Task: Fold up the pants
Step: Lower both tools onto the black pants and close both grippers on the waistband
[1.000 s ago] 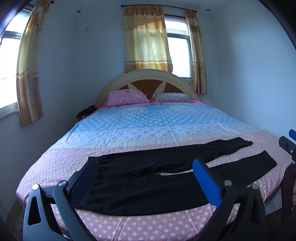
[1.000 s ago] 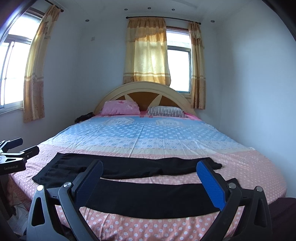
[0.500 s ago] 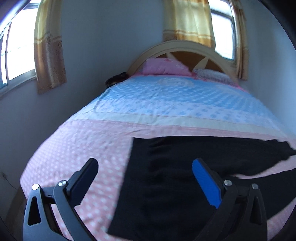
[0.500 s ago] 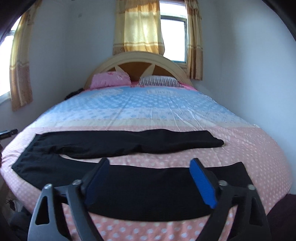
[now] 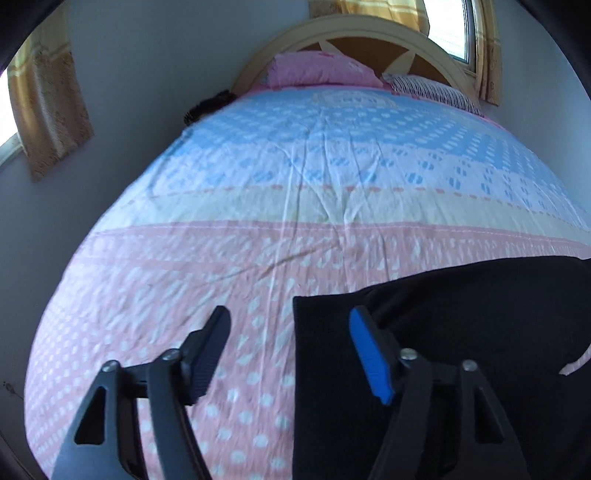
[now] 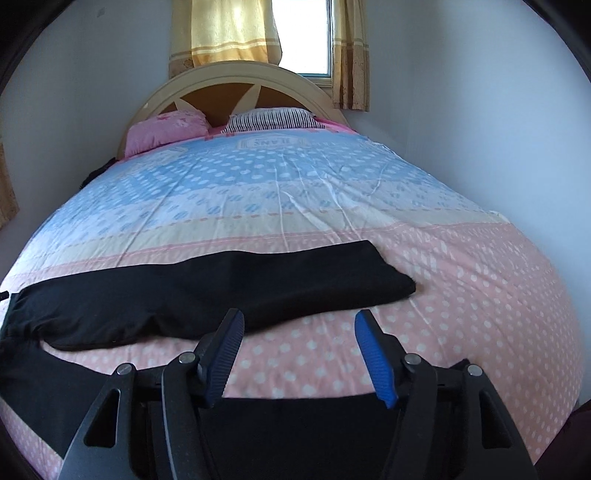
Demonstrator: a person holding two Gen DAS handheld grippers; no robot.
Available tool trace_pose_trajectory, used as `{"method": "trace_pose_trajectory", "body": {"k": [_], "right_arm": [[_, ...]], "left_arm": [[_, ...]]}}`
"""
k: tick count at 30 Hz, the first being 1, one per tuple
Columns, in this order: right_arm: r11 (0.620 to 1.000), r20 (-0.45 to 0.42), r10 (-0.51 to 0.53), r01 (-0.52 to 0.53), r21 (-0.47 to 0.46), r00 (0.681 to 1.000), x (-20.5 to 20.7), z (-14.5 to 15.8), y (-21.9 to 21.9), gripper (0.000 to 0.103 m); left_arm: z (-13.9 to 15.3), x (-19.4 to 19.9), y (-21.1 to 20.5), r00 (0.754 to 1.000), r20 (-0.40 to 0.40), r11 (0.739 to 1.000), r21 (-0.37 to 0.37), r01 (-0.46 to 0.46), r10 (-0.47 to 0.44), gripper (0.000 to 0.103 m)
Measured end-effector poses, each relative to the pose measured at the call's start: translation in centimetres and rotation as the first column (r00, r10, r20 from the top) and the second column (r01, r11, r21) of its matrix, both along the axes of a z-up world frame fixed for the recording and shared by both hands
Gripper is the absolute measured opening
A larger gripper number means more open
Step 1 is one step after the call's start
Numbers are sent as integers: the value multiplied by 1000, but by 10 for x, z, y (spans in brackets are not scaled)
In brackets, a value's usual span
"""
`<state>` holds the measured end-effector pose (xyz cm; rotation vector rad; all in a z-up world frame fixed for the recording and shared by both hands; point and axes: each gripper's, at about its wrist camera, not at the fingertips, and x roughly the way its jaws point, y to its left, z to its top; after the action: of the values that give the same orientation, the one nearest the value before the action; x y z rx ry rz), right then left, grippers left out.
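Black pants (image 6: pixel 207 284) lie flat across the foot of the bed, legs spread apart and pointing right. In the left wrist view their waistband edge (image 5: pixel 306 354) runs straight down between the fingers. My left gripper (image 5: pixel 290 354) is open and hovers low over that waistband corner, its left finger over bare sheet, its right finger over the pants (image 5: pixel 461 314). My right gripper (image 6: pixel 299 356) is open too, close above the near leg (image 6: pixel 295 424), whose end lies under its fingers. The far leg's hem (image 6: pixel 399 284) ends just beyond.
The bed sheet (image 6: pixel 480 280) is pink with white dots near me, blue further back. A pink pillow (image 6: pixel 166 129) and a striped pillow (image 6: pixel 273 118) lean on the wooden headboard (image 6: pixel 236 81). Walls flank both sides; curtains (image 6: pixel 221 33) hang by the window.
Both grippers have dropped toward the bed and moved in. The left one swung to the pants' waistband corner; the right one came down over the near leg's end. Both stay open.
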<state>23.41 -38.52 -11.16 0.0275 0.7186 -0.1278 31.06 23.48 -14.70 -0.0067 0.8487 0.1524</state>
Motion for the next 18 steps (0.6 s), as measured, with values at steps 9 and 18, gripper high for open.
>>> {"method": "trace_pose_trajectory", "body": {"k": [9,18], "right_arm": [[999,-72,-43,44,11,997,36,-19,-36,64],[986,-128,-150,158,57,980,78,-26,-94,64]], "left_arm": [[-24,21,-1,996,-53,996,-66,68,-72,47],[-22,20,-5,992,-41,991,-73,113,-116,21]]}}
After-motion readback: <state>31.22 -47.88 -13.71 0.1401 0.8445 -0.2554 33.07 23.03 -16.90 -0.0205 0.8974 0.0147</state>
